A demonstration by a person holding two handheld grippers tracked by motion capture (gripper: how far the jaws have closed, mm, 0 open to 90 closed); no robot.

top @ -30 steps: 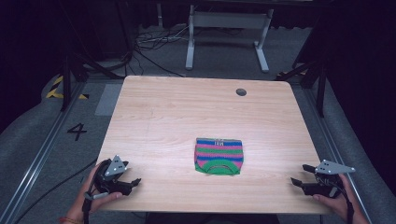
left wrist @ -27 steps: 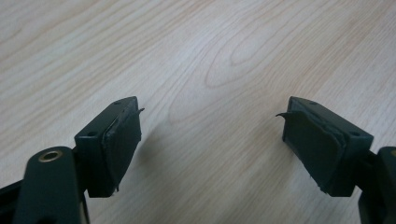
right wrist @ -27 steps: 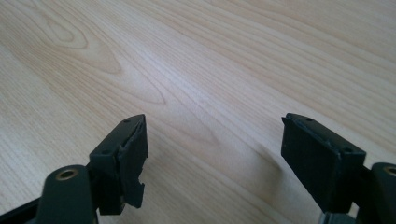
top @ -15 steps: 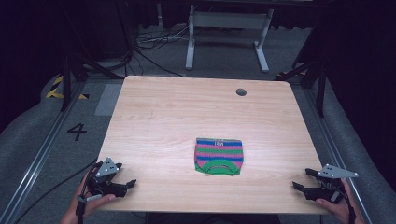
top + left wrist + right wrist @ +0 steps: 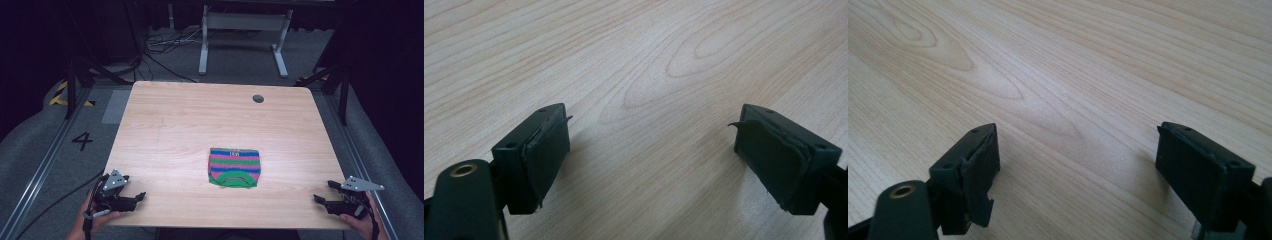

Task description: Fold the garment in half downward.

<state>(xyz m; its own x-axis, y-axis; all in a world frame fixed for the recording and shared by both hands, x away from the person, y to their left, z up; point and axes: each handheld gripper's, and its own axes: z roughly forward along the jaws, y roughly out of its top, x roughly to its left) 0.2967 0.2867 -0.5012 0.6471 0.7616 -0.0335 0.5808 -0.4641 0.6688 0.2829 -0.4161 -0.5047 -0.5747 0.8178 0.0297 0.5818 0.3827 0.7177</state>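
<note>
Holding both grippers at the worktop's (image 5: 165, 125) near corners, your left gripper (image 5: 131, 198) and right gripper (image 5: 324, 199) fingers spread empty, well apart from the striped knit cloth (image 5: 234, 167) lying flat between them.

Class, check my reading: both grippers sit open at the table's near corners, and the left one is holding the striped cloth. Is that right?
Not quite. The left gripper holds nothing: in the left gripper view its jaws stand apart over bare table. The high view shows the striped cloth lying alone mid-table, apart from both grippers. The right gripper is open too.
</note>
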